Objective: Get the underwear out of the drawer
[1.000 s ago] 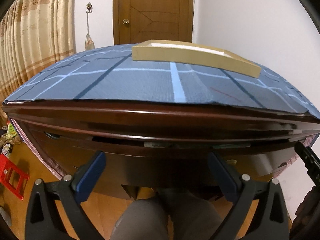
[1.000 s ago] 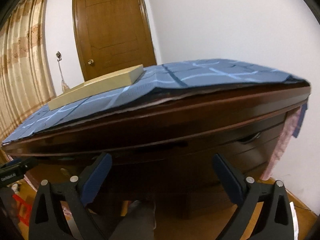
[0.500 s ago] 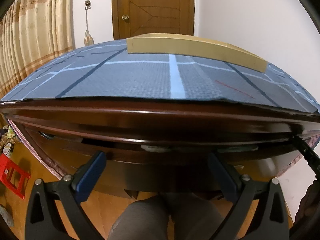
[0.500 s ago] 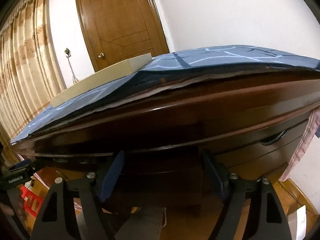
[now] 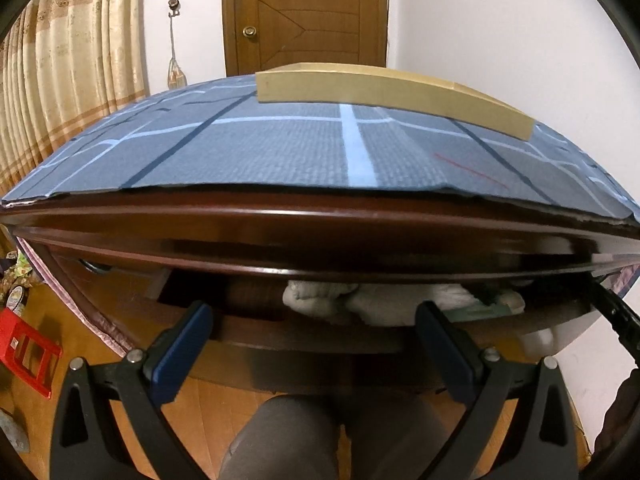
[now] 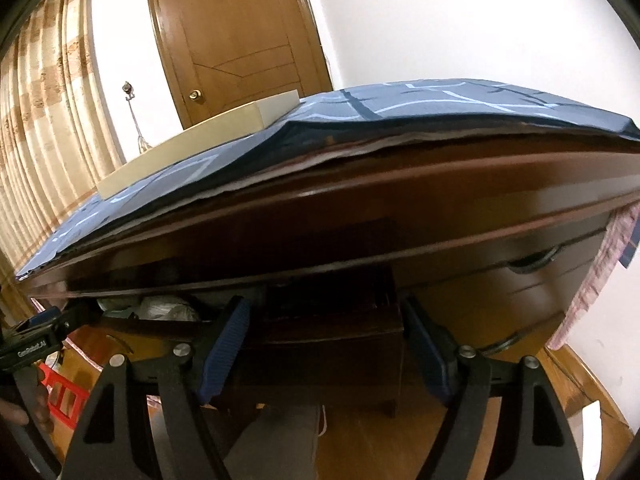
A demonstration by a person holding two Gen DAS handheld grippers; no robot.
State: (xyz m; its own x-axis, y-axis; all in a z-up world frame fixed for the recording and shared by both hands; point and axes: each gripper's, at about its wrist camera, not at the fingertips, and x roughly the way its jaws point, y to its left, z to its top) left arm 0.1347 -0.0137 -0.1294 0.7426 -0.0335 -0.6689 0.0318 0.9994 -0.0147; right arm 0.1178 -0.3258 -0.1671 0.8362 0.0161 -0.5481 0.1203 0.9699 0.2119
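The top drawer of a dark wooden dresser stands pulled out a little. Pale grey and white underwear lies bunched inside it, partly hidden under the dresser top. My left gripper is open in front of the drawer, with nothing between its blue pads. In the right wrist view my right gripper has its pads closed against the right end of the drawer. The underwear shows to its left, and the left gripper sits at the left edge.
A blue checked cloth covers the dresser top, with a flat yellowish box at the back. Another drawer with a curved handle is shut on the right. A person's knee is below, and a red stool on the wooden floor.
The drawer has slid out toward me, so the underwear inside now shows. The right gripper's jaws narrowed around the drawer's end. The left gripper stayed open and hardly moved.
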